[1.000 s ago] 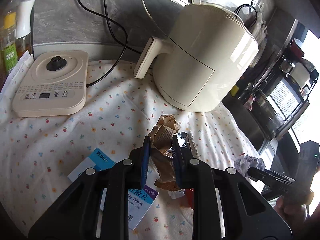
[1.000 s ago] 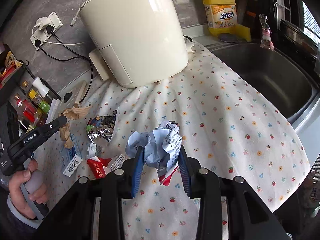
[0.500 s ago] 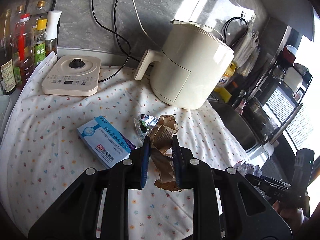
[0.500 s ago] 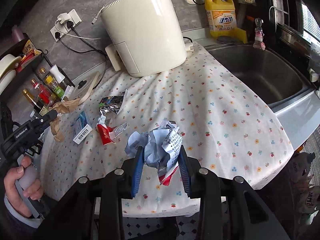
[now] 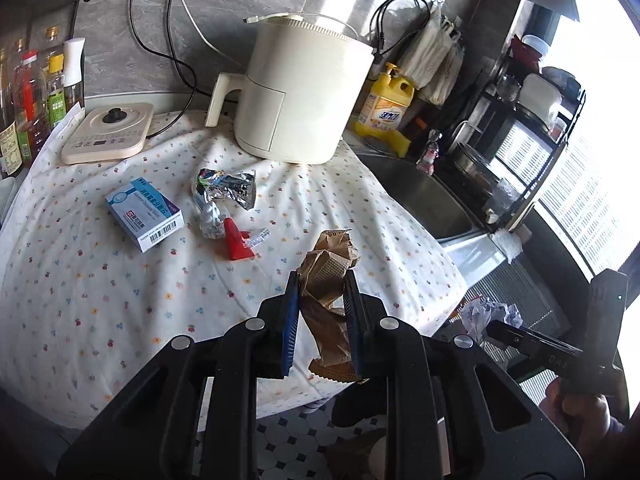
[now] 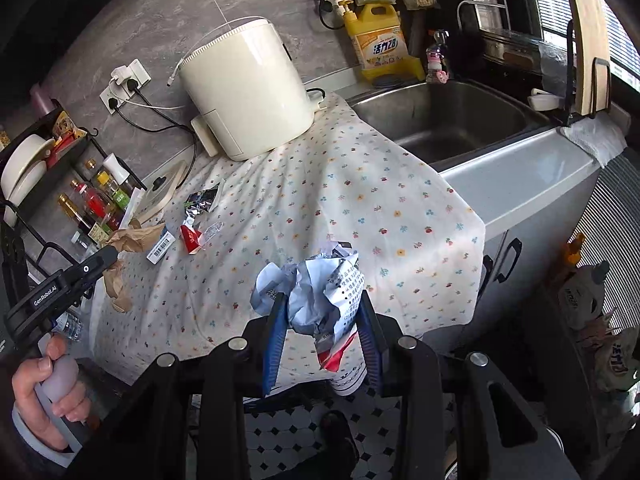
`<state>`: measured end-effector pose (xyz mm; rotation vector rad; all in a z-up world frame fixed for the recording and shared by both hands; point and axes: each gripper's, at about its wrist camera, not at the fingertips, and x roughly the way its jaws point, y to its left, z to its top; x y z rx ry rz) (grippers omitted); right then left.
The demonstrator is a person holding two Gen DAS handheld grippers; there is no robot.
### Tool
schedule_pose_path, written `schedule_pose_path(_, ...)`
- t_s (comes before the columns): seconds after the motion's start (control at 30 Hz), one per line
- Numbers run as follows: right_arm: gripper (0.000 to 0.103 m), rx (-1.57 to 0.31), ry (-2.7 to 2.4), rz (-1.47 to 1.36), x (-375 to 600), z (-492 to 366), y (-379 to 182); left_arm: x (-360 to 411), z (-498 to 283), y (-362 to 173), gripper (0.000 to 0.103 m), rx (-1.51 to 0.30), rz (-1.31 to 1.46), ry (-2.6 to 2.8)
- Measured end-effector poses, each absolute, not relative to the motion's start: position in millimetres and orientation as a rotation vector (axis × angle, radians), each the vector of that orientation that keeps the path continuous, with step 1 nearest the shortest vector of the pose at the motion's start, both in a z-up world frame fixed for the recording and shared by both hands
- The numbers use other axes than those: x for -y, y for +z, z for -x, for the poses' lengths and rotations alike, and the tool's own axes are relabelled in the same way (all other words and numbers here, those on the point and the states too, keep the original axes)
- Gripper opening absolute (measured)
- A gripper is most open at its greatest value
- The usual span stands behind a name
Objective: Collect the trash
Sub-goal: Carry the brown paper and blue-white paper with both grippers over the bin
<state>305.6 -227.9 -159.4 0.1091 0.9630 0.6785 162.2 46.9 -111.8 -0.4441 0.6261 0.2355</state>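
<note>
My left gripper (image 5: 322,280) is shut on a crumpled brown paper wrapper (image 5: 326,276), held above the counter's front edge. My right gripper (image 6: 322,300) is shut on a crumpled white and blue printed paper ball (image 6: 320,292), held off the counter's front edge over the floor. On the floral cloth (image 5: 100,280) lie a blue medicine box (image 5: 144,212), a silver foil wrapper (image 5: 224,190) and a red wrapper (image 5: 236,240). The foil wrapper (image 6: 200,202) and red wrapper (image 6: 190,238) also show in the right wrist view.
A cream air fryer (image 5: 300,96) stands at the back of the counter, a flat cream appliance base (image 5: 108,132) and oil bottles (image 5: 32,100) at the left. A steel sink (image 6: 452,120) and yellow detergent bottle (image 6: 378,44) are to the right. Tiled floor (image 6: 288,432) lies below.
Both grippers have pulled back and up from the counter with their trash held. The counter looks farther away and its front edge and the floor have come into view.
</note>
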Motion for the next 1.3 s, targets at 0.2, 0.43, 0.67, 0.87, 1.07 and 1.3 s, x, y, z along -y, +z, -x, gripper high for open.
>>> schedule_pose_path(0.2, 0.035, -0.960, 0.665, -0.100, 274.1, -288.1, -162.7, 1.4, -147.5, -110.5, 0.021, -0.633, 0.430, 0.206)
schedule_pose_path(0.43, 0.035, -1.003, 0.611, -0.128, 329.9, -266.1, -185.5, 57.4, -138.9, -124.7, 0.021, -0.679, 0.408, 0.163)
schedule_pose_path(0.67, 0.035, -1.034, 0.519, -0.112, 387.1, -242.8, -213.8, 110.5, -138.5, -145.3, 0.021, -0.732, 0.390, 0.080)
schedule_pose_path(0.87, 0.036, -1.080, 0.401, -0.143, 446.1, -221.1, -238.7, 160.5, -147.1, -167.1, 0.021, -0.796, 0.367, -0.040)
schedule_pose_path(1.07, 0.056, -1.104, 0.319, -0.197, 492.6, -204.2, -253.3, 210.2, -162.3, -184.2, 0.021, -0.859, 0.336, -0.157)
schedule_pose_path(1.3, 0.070, -1.098, 0.232, -0.248, 531.2, -191.9, -255.8, 259.6, -178.6, -200.4, 0.021, -0.931, 0.301, -0.280)
